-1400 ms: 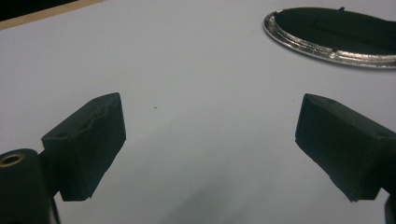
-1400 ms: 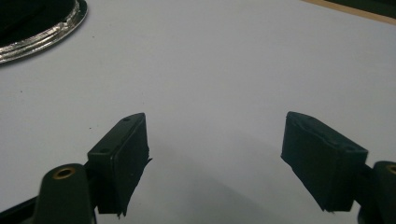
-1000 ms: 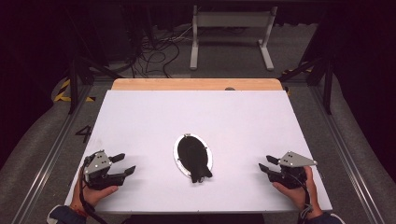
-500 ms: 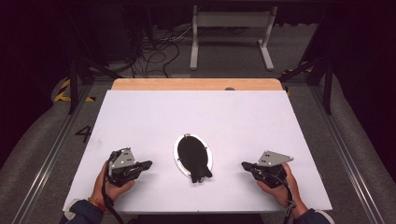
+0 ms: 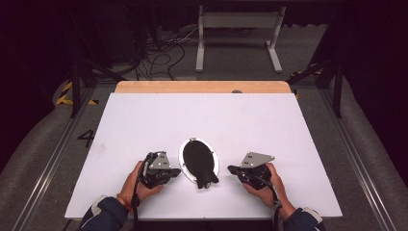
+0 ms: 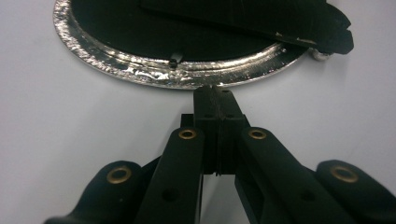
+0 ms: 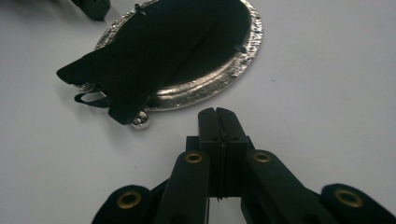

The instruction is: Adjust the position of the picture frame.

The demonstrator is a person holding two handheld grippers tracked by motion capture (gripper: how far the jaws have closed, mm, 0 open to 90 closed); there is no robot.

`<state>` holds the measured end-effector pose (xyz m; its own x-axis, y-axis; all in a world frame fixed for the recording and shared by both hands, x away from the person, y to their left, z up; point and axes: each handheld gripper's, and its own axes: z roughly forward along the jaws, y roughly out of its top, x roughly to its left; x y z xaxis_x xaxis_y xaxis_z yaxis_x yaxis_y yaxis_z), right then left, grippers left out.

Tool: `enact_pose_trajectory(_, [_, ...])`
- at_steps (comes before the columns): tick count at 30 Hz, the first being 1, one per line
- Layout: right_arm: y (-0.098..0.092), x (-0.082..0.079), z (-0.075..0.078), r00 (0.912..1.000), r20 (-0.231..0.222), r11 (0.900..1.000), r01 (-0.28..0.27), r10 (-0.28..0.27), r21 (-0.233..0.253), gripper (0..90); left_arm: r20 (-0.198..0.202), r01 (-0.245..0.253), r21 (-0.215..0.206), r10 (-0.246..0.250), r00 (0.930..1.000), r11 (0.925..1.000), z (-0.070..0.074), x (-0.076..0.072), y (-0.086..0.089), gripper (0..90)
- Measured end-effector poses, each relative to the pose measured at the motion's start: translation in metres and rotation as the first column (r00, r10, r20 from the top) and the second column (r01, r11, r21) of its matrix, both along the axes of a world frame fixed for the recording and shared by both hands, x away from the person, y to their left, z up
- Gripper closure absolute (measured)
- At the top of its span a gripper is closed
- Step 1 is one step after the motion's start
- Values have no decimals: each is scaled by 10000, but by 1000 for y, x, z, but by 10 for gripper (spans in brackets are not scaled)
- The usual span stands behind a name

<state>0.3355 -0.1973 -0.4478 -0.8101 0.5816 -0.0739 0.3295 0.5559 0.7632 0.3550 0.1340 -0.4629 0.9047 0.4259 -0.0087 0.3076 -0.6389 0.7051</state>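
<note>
An oval frame with a silver rim (image 5: 183, 155) lies face down on the white table, near the front. Its black back (image 5: 196, 158) faces up, and a black prop flap (image 5: 206, 179) reaches past the near end. My left gripper (image 5: 177, 171) is shut and empty just left of the oval. In the left gripper view its tips (image 6: 215, 91) almost touch the silver rim (image 6: 154, 73). My right gripper (image 5: 231, 169) is shut and empty a short way right of the oval. In the right gripper view its tips (image 7: 218, 114) stop just short of the rim (image 7: 201, 91) and the flap (image 7: 140, 60).
The white tabletop (image 5: 202, 115) ends in a wooden strip (image 5: 202, 86) at the far edge. Beyond it are floor cables (image 5: 159, 53) and a metal stand (image 5: 238, 29). Rails run along both sides of the table.
Both grippers have moved inward from the table's front corners toward the oval frame and now sit close on either side of it. The frame has not moved.
</note>
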Motion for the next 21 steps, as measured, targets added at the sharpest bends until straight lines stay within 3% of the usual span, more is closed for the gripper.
enact_pose_trajectory(10, [22,-2,-12,9978,-451,9983,-505,491,-306,900,-77,289,-135,-290,9995,9995,-1,2,-8,897])
enact_pose_trajectory(21, [18,0,-11,9988,-422,9991,-264,249,-332,900,37,475,-35,-475,9989,9989,0,13,-26,898])
